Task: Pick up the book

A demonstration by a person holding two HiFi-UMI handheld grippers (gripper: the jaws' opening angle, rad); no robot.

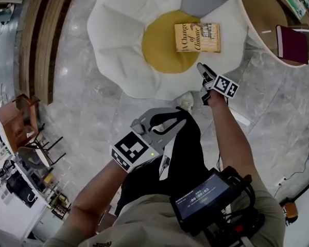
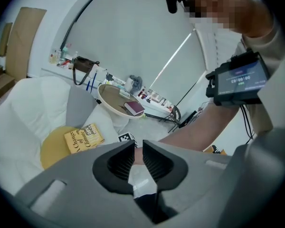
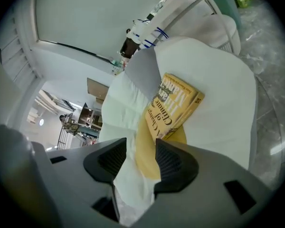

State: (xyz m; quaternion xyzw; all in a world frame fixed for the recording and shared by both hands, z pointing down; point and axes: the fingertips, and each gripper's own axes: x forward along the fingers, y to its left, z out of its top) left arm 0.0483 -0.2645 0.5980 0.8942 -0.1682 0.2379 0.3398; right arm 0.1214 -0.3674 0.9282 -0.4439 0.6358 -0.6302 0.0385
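Found book [image 1: 197, 37] lying on centre pad [image 1: 159, 48] of floor cushion [image 1: 113, 30], toward that pad's right side. Noted round table [image 1: 262, 9] right of the cushion, with second book [image 1: 292, 43] on it. Logged right gripper [image 1: 202, 69] over the cushion's near edge, just before the book and apart from it, and left gripper [image 1: 170, 118] nearer the person, to its left.

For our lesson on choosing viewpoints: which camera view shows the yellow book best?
The head view: the yellow book lies flat, whole cover seen from above. The right gripper view shows it large but skewed; the left gripper view, small and far off.
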